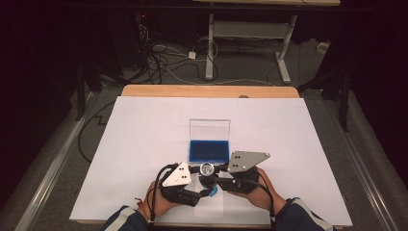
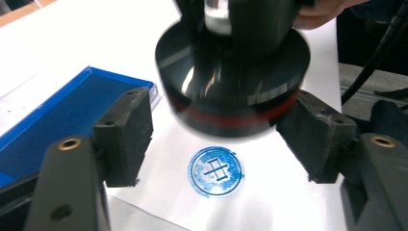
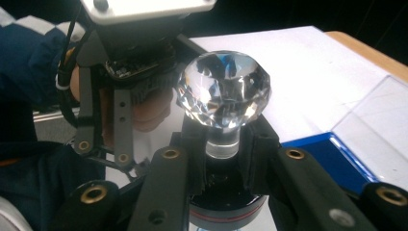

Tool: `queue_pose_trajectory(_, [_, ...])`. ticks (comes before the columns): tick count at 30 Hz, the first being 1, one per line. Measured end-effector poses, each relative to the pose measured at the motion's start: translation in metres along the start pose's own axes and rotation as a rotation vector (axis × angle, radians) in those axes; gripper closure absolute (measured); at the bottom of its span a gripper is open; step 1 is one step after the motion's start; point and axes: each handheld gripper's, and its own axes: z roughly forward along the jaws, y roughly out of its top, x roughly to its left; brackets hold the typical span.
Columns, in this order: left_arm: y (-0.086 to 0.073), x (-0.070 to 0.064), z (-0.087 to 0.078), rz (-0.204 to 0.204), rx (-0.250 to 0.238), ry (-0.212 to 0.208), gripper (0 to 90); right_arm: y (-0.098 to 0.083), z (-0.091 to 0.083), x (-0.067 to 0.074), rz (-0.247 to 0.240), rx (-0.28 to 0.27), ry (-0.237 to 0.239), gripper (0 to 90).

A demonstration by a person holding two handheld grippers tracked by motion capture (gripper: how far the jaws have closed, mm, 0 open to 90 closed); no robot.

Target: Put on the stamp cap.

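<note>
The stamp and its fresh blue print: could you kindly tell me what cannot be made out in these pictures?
- Stamp: its inked underside faces the paper in the left gripper view, and motion blur smears its base.
- Blue print: the character inside the ring is too small and blotchy to read in the left gripper view.
- Ink pad: in the right gripper view the right tool, shut on the stamp's stem, covers most of it.
- Left tool: open, pads off the stamp.

Black stamp [image 2: 231,77] w/ red band, blue round print [image 2: 215,171], blue ink pad [image 1: 209,150].
</note>
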Motion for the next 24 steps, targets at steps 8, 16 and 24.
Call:
queue_pose_trajectory(8, [-0.006,0.002,-0.014,0.032,0.01,0.05,24.4,0.0,-0.015,-0.007,0.0,-0.005,-0.049,75.0])
queue_pose_trajectory(16, [-0.016,0.01,-0.041,0.037,0.015,0.151,22.8,-0.005,-0.031,-0.013,0.002,0.0,-0.102,75.0])
queue_pose_trajectory(24, [-0.031,0.016,-0.062,0.031,0.03,0.239,19.7,-0.008,-0.043,-0.016,0.005,-0.005,-0.13,75.0])
